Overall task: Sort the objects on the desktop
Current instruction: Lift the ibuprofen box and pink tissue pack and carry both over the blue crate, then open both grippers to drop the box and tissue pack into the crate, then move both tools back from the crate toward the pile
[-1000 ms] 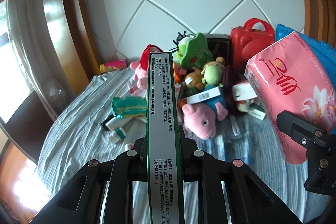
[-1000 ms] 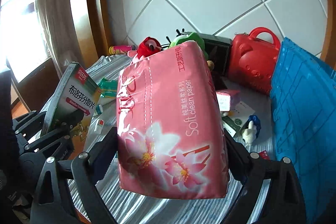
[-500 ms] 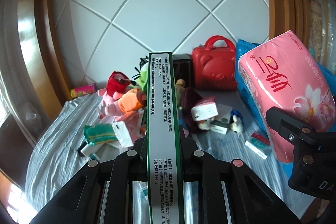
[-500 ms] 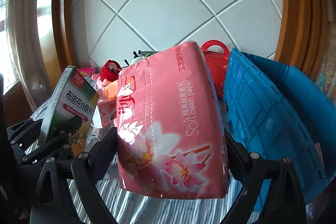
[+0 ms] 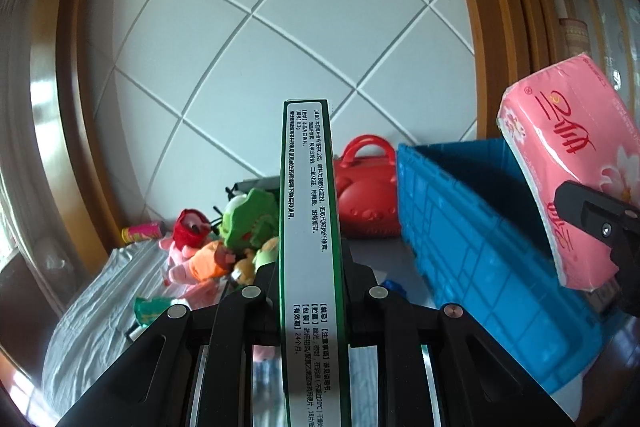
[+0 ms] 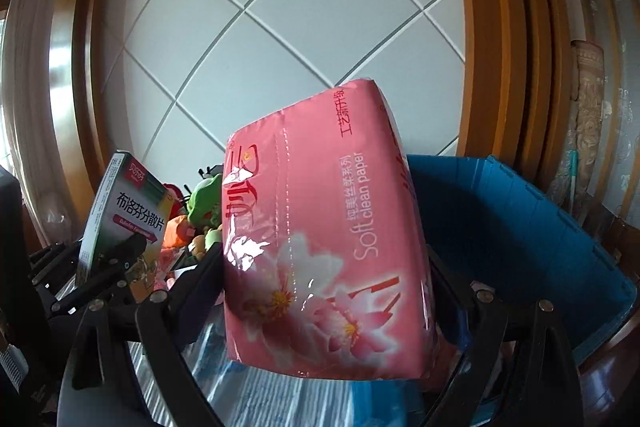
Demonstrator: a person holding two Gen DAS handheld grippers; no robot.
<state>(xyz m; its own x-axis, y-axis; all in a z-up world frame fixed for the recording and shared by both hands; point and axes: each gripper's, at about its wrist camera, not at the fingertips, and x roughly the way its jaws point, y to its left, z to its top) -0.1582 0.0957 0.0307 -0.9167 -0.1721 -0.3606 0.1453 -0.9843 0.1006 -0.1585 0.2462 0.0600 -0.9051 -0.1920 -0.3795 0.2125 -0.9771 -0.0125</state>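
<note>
Both tongs are loaded up. Left gripper [image 5: 310, 267] is clenched on a thin green-edged medicine box [image 5: 310, 227], held upright on its narrow side so the small print faces the camera. Right gripper [image 6: 324, 267] is squeezing a pink tissue pack [image 6: 320, 247], the "Soft clean paper" one with flowers, fingers pressed into both sides.

From the right wrist view the medicine box [image 6: 124, 223] sits off to the left in the other tongs [image 6: 108, 279], tilted a bit. From the left wrist view the tissue pack [image 5: 568, 179] hangs up at the right, over the near end of the blue crate [image 5: 480, 239].

That crate [image 6: 520, 219] is the big container here. What I can see of the inside looks bare, but the tissue pack hides a lot of it.

Further back on the wrinkled grey sheet [image 5: 92, 315] there's a heap of plush toys [image 5: 224, 243], then a red case [image 5: 368, 203] with a handle against the tiled wall, and a pink-and-yellow can [image 5: 142, 231] lying in the far left corner.

Compared with a second ago, both cameras have swung right and tipped up: the crate fills way more of the view, most of the sheet clutter has dropped out of view, and the tissue pack sits higher.
</note>
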